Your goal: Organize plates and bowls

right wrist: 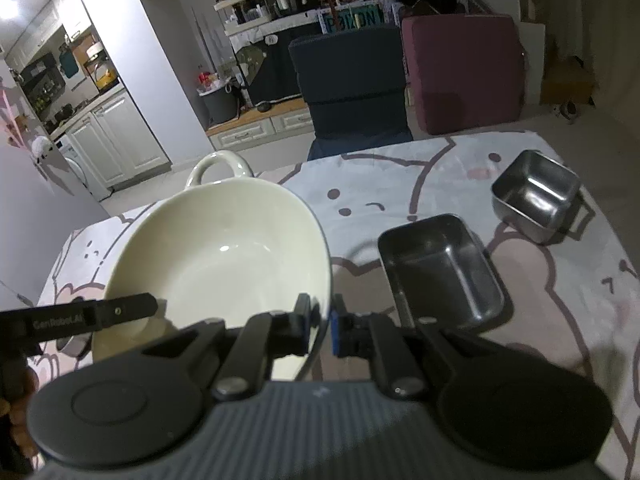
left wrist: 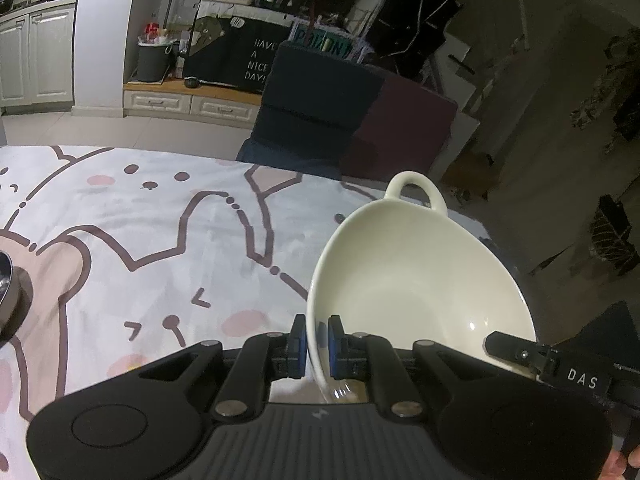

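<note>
Bowl (left wrist: 420, 280) rim pinched on opposite sides by both grippers' nearly closed jaws.

A big cream bowl (left wrist: 420, 280) with a loop handle on its far side is empty and shiny inside. It is tipped a little above the tabletop (left wrist: 140, 240). Two small empty metal dishes sit on the cloth: a long one (right wrist: 440, 272) near the bowl, and a square one (right wrist: 536, 194) farther off.
</note>
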The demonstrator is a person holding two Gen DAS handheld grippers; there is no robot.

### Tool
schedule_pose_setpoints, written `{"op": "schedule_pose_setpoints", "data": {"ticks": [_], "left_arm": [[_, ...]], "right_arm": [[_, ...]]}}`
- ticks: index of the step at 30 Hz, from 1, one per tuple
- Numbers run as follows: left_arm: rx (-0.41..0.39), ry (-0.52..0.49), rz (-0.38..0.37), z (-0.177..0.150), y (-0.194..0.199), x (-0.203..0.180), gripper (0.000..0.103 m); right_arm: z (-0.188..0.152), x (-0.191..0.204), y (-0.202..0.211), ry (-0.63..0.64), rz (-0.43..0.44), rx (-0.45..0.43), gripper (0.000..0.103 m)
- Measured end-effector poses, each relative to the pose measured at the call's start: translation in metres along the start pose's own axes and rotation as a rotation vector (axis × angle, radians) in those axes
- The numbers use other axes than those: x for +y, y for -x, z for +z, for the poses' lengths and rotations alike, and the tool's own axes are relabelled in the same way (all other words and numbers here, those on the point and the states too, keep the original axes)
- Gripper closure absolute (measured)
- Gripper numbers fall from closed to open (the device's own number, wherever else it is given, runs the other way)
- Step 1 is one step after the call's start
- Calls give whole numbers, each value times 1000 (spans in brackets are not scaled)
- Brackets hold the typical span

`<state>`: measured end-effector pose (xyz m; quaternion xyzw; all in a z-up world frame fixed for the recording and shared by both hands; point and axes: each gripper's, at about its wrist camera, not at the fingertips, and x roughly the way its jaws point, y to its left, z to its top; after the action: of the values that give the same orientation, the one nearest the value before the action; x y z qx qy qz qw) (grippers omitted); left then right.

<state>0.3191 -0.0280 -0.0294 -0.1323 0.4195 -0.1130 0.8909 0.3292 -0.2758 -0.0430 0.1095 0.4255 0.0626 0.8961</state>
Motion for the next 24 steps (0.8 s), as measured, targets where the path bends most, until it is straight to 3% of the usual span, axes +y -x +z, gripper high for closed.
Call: {"op": "schedule_pose_setpoints", "data": {"ticks": [14, 24], "left_arm": [[0, -14, -56, -60, 24, -36, 93], [43, 8, -64, -103, 10, -42, 93]], "right_arm": [[-39, -31, 50, -13, -13, -28, 92], [-64, -54, 51, -17, -34, -8, 93]]}}
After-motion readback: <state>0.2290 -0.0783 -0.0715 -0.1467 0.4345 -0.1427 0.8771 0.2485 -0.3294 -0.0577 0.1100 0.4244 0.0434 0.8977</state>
